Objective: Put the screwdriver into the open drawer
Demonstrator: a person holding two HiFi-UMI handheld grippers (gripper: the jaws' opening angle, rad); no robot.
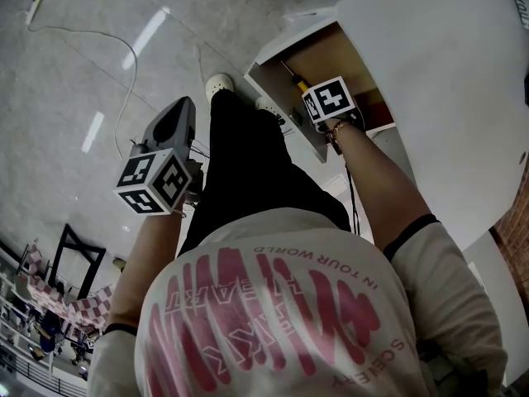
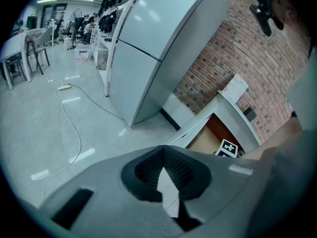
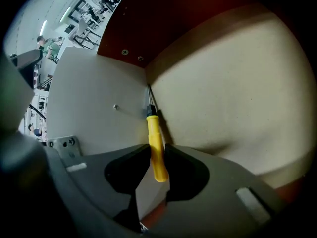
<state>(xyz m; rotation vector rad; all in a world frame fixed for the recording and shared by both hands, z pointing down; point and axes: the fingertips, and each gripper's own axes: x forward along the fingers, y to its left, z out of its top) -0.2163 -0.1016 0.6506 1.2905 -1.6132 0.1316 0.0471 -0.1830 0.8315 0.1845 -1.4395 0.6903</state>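
— Contents of the open white drawer (image 3: 89, 108)?
— Found holding one item: a slim yellow-handled screwdriver (image 3: 155, 138), with dark metal shaft aimed into the corner between smooth white side wall and matte beige bottom. Reddish-brown back panel (image 3: 178, 24) beyond. Cannot tell whether resting on the bottom.
— State of the right tongs (image 3: 157, 152)?
— Clenched on the round plastic handle near its blunt butt end, with grey jaws pressed to both sides. Positioned inside the drawer.
— And the left tongs (image 2: 162, 155)?
— Closed tight with ribbed pads together, nothing between. Held well apart from the drawer, above a glossy grey floor (image 2: 39, 133), facing a red brick wall (image 2: 233, 48).
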